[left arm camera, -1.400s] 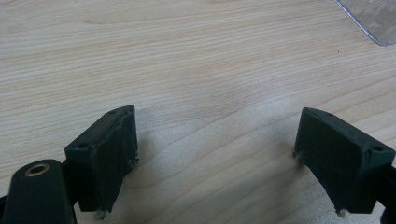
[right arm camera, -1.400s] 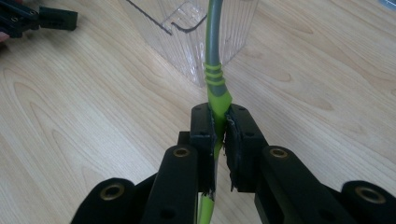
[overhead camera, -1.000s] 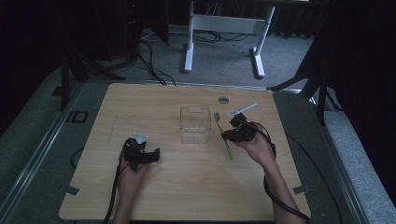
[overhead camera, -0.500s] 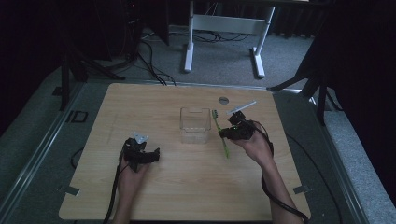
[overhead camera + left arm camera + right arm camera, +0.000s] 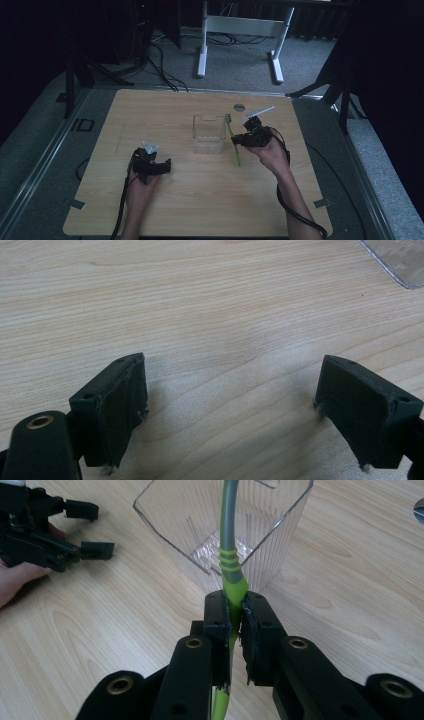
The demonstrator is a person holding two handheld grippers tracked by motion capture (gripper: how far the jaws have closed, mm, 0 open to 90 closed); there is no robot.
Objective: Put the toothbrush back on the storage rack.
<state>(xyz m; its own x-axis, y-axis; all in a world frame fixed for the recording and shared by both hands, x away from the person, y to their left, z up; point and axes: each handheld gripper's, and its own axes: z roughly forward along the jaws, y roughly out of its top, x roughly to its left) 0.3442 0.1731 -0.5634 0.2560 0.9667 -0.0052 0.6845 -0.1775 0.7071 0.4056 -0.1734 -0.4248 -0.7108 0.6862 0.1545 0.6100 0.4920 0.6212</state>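
Observation:
My right gripper (image 5: 236, 611) is shut on a green and grey toothbrush (image 5: 228, 555), pinching its green handle. In the high view that toothbrush (image 5: 233, 142) hangs tilted in the right gripper (image 5: 239, 140), just right of a clear plastic cup (image 5: 209, 133) at the table's middle. The right gripper view has the brush's grey neck rising over the cup's (image 5: 260, 535) open mouth. My left gripper (image 5: 161, 166) rests low on the wood at the front left, open, with nothing between its jaws. Bare wood lies between the left gripper's (image 5: 230, 400) pads.
The wooden table (image 5: 165, 110) has a small round metal disc (image 5: 239, 106) near its far edge. A corner of the clear cup (image 5: 400, 260) shows at the top right of the left gripper view. Dark floor, cables and a white stand lie beyond the table.
My right gripper has shifted slightly left toward the cup with the toothbrush. The left gripper has not moved.

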